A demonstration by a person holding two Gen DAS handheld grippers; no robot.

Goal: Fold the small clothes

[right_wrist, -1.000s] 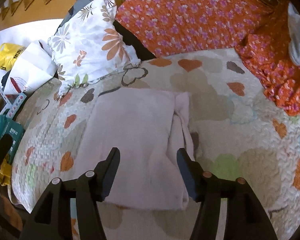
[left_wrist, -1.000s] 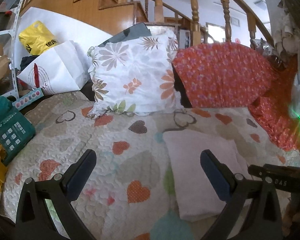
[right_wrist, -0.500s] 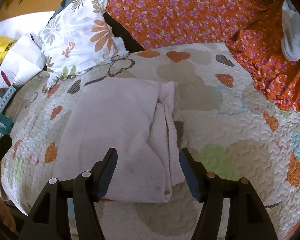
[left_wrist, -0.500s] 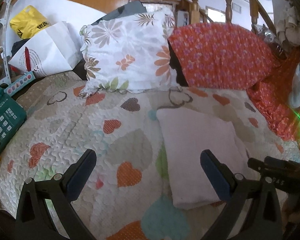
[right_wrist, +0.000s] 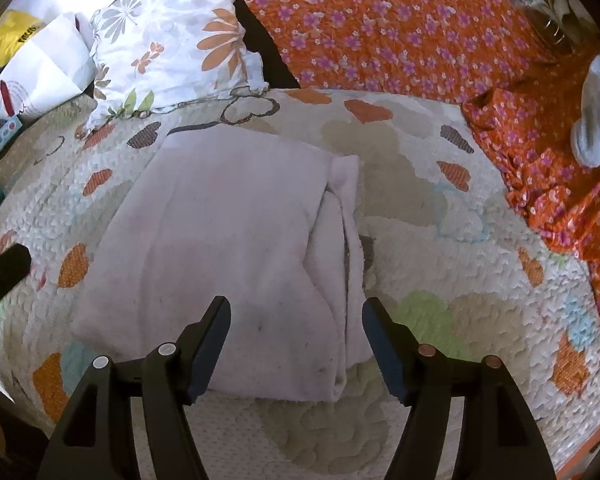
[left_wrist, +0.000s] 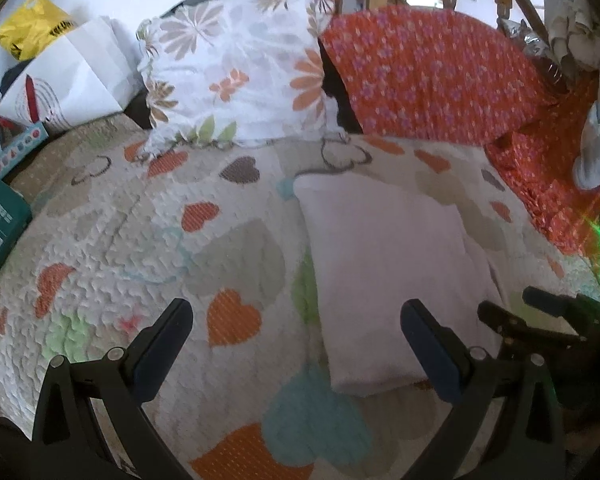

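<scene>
A folded pale pink garment (right_wrist: 228,248) is lying flat on a heart-patterned quilt (right_wrist: 460,280) covering the bed, its layered edges bunching along the side at 3 o'clock in the right wrist view. The right hand-held gripper (right_wrist: 296,320) is hovering over the garment's near edge with its jaws spread apart and holding nothing. The left hand-held gripper (left_wrist: 296,328) is likewise gaping and empty, with the garment (left_wrist: 388,272) sitting toward 2 o'clock of it. A floral pillow (left_wrist: 240,68) and an orange flowered cushion (left_wrist: 432,76) are leaning at 12 o'clock; a white paper bag (left_wrist: 68,76) is standing at 10 o'clock. The likely risk: pinching only the top layer at that loose, bunched edge could pull the fold open, or catch the quilt beneath.
</scene>
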